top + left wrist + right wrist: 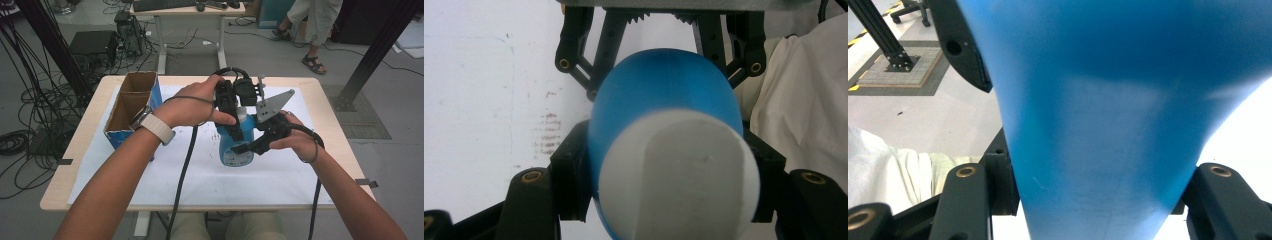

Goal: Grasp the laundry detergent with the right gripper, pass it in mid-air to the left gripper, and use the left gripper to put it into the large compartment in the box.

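Box, sheet and a cluttered floor around the table

A cardboard box (131, 102) with blue sides stands open at the table's (87, 145) ten o'clock, its edge on the white sheet (200, 175) that covers most of the top. Beyond, at twelve o'clock, a desk (187, 10) carries a keyboard (162, 4). A person in sandals (314, 63) stands at one o'clock. Cables (30, 115) sprawl over the floor at nine o'clock, near a black case (94, 43). A black post (375, 50) slants down to its foot at two o'clock.
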The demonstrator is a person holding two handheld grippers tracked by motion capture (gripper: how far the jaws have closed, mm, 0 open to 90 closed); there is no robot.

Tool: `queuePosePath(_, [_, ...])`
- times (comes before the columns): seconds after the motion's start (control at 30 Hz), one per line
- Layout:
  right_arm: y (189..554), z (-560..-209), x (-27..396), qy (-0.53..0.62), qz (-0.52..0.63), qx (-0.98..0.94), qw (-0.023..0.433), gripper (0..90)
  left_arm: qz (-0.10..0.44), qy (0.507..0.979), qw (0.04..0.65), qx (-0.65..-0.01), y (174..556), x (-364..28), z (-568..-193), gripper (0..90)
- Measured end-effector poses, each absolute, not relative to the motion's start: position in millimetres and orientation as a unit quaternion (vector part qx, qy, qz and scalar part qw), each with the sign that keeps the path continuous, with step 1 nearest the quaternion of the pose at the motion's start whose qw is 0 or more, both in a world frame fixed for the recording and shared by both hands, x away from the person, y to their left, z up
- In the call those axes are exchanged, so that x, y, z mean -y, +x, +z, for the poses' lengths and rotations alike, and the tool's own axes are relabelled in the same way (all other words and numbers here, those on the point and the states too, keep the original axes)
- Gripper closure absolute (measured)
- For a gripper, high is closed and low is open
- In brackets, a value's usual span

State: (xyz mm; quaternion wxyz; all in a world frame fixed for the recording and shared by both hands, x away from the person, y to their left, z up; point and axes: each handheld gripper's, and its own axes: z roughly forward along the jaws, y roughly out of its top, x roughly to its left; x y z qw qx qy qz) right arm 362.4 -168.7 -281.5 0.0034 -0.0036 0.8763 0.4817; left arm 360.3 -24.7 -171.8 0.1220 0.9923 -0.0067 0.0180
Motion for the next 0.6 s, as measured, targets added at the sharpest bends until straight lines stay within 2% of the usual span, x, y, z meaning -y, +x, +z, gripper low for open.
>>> queuePosePath(0.6, [362.3, -281.3, 168.8, -0.003, 0.481, -0.877, 0.004, 43.2, 0.018, 0.992, 0.123, 0.007, 360.3, 24.6, -171.9, 37.4])
